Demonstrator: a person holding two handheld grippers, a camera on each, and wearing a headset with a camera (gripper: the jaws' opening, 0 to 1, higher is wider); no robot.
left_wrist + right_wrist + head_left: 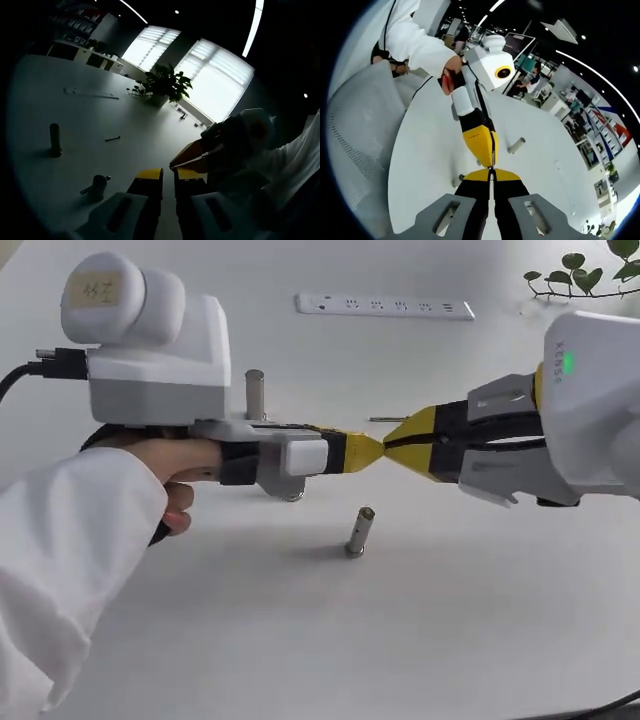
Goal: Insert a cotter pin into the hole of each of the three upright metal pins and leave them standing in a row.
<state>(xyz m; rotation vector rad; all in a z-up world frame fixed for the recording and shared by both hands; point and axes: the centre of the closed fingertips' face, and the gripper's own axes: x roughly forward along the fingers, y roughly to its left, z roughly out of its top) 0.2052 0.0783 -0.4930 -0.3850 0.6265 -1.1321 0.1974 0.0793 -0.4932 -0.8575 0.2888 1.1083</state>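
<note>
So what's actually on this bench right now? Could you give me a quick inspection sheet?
Surface: white table.
Job's things: back pin upright; front pin standing; third pin half hidden under the left gripper; loose cotter pin lying flat on the table.
Clutter: power strip.
Grippers: left gripper and right gripper meet tip to tip above the table; both look shut; whether anything is pinched between them, cannot tell.
Cables: black cable behind the left gripper.
Surroundings: plant; windows with blinds.
</note>
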